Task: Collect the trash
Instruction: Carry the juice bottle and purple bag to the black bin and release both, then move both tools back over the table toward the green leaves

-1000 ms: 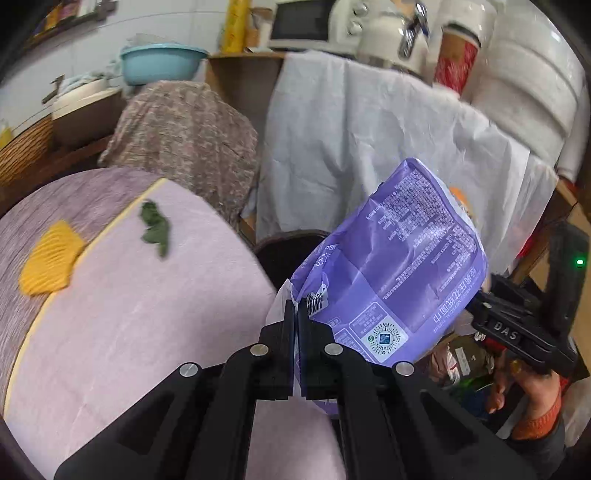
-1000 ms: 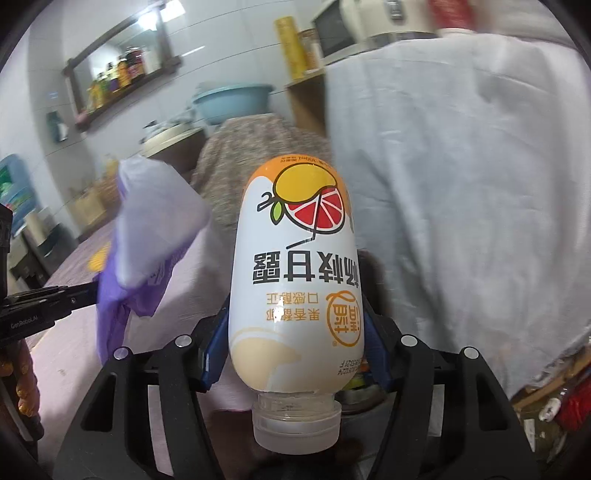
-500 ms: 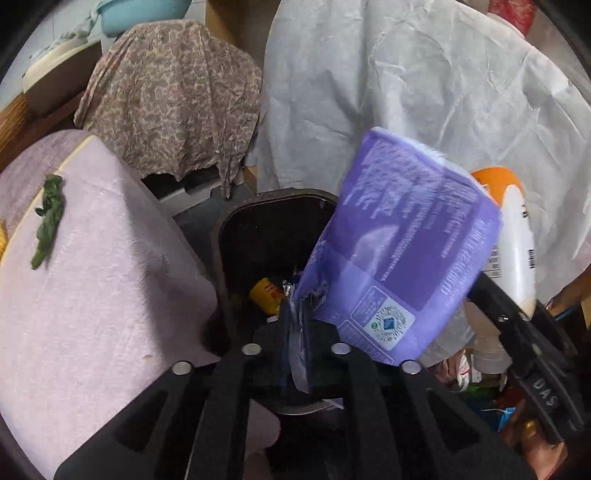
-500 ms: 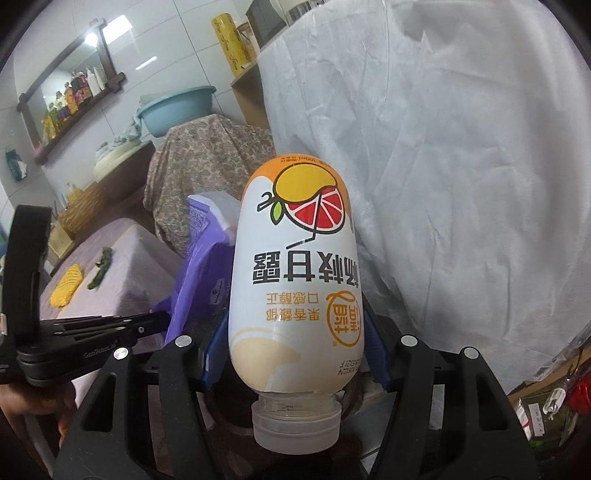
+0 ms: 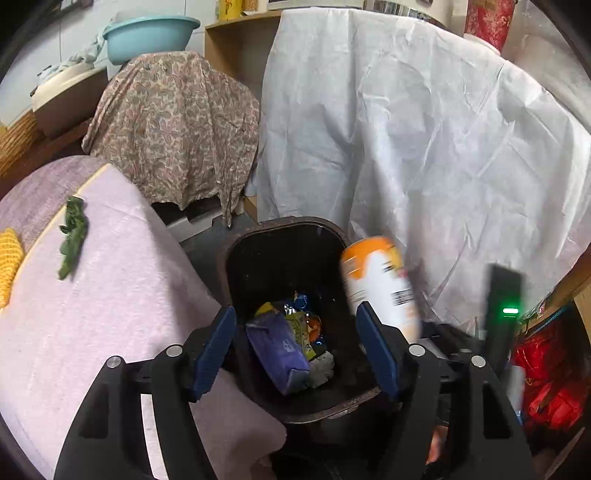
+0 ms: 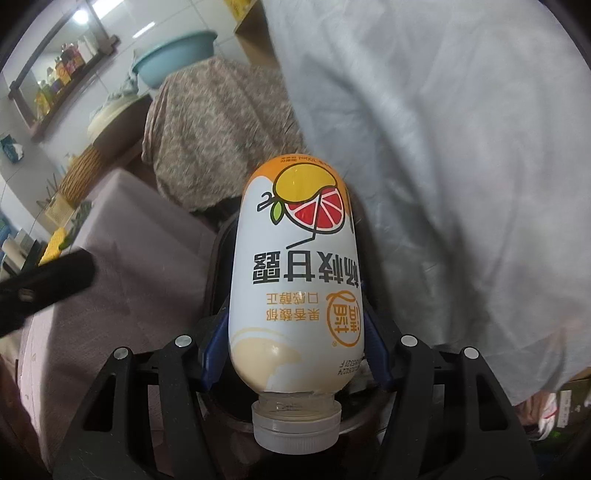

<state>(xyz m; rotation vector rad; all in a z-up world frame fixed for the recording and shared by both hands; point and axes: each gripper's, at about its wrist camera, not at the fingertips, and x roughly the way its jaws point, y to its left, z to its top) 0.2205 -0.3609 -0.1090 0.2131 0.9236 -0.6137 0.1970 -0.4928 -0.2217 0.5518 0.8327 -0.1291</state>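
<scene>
Trash already lies inside one dark trash bin (image 5: 284, 236) that stands on the floor against the right edge of the counter (image 5: 122, 295), which is covered in pale lilac cloth. In the bin, one purple snack bag (image 5: 279, 350) leans on its side in the middle, with one yellow-green wrapper (image 5: 301, 328) just beside it, one blue foil scrap (image 5: 301, 301) behind that, and one grey crumpled wad (image 5: 321, 369) at the bag's lower right.

The left tool (image 5: 295, 350) hangs over the bin with its two blue-padded jaws spread wide and nothing between them.

The right tool (image 6: 295, 350) is clamped on one juice bottle (image 6: 297, 280), white and orange with a grapefruit picture, held cap toward the camera; its white cap (image 6: 295, 430) sits closed. In the left wrist view the same bottle (image 5: 380, 284) hovers blurred over the bin's right rim.

On the counter's far left edge rest two things: one green leafy scrap (image 5: 72, 236) and one yellow knitted piece (image 5: 9, 262), well apart from the bin. Behind the bin hang two drapes: one white sheet (image 5: 424, 155) and one paisley cloth (image 5: 177, 122). One teal basin (image 5: 151, 33) sits above the paisley cloth.
</scene>
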